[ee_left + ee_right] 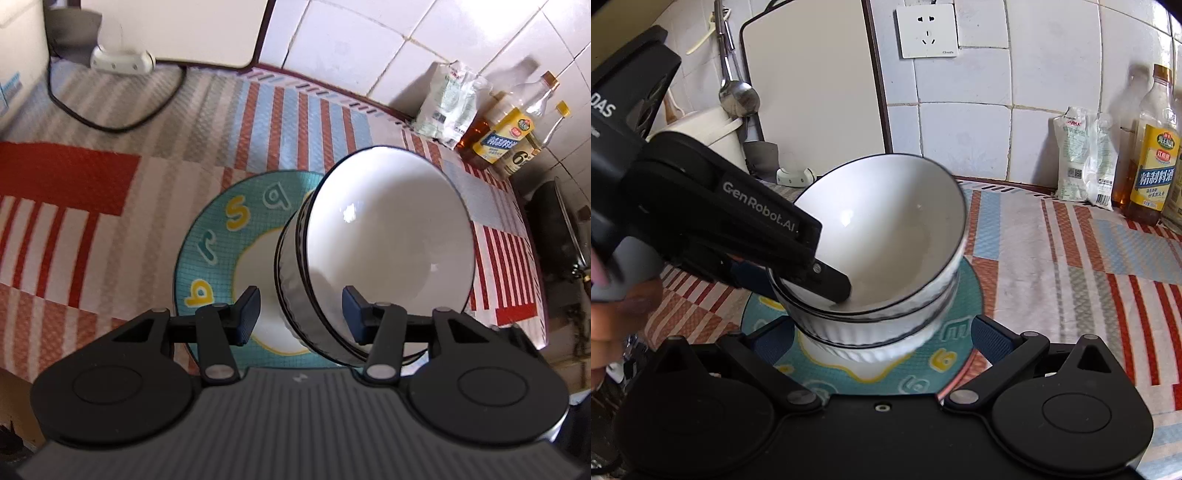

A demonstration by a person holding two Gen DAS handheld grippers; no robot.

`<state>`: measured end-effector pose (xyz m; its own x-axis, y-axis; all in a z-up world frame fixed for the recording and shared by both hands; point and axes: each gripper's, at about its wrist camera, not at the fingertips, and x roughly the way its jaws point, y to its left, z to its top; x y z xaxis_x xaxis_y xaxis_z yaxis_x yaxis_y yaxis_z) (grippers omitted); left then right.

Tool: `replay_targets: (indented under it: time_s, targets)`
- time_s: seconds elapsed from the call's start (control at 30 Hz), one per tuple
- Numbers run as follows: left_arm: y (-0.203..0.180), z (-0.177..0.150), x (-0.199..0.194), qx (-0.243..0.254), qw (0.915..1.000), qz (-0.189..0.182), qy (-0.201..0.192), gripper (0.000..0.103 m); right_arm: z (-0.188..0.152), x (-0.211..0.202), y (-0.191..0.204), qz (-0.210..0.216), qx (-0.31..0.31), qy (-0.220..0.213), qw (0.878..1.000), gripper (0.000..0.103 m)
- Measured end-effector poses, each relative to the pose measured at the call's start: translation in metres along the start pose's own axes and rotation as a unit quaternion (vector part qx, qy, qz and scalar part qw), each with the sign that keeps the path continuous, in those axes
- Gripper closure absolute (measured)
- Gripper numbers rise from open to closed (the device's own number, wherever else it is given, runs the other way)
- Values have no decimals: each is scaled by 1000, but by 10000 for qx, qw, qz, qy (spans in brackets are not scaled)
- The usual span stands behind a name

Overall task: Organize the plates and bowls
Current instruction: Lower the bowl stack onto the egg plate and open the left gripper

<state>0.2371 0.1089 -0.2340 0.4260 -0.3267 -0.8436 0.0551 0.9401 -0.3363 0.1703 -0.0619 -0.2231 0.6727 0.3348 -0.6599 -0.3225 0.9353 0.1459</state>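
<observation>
Left wrist view: the left gripper [301,312] is straddling the wall of one tilted white bowl [388,236], pads apart from it, over one teal plate [207,258] lettered "b r s q". Three bottles [517,125] are standing by the tiles.

Right wrist view: two stacked bowls [886,258] are sitting on the plate [923,373]. The right gripper [882,338] is hanging unclenched around them. The left gripper's casing is reading "GenRobot.AI".

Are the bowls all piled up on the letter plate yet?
Nearly. Done: the ribbed lower bowl sits on the teal alphabet plate. In hand: the top bowl is inside it but tilted, with the left gripper straddling its wall, apparently not squeezing. The right gripper waits open. Left: settle that bowl flat.
</observation>
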Motion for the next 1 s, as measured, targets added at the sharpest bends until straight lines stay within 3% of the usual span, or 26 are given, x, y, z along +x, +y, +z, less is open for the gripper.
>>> replay_targets:
  time_s: [0.23,0.37,0.47,0.57,0.93,1.0]
  targets:
    - [-14,-13,-24,-48,9992,203,-353,54,-4,-39,-23,181,12,-36,9998,0]
    - [-32,-25,-49,239,9971,360,-626,53,-1,-71,-34,125,114,-164,9997,0]
    - [-42,-32,-70,376,9957,334,-783,53,-1,-92,-36,-271,74,-504,9983,0]
    - [-51,-39,-95,465,9937,346,-956,52,2,-105,-38,-325,58,-635,9974,0]
    - [-80,-62,-182,665,9867,278,-1458,37,38,-187,-42,-331,215,-777,9962,0]
    - [-88,-67,-193,805,9850,363,-1479,29,45,-200,-39,-419,142,-798,9958,0]
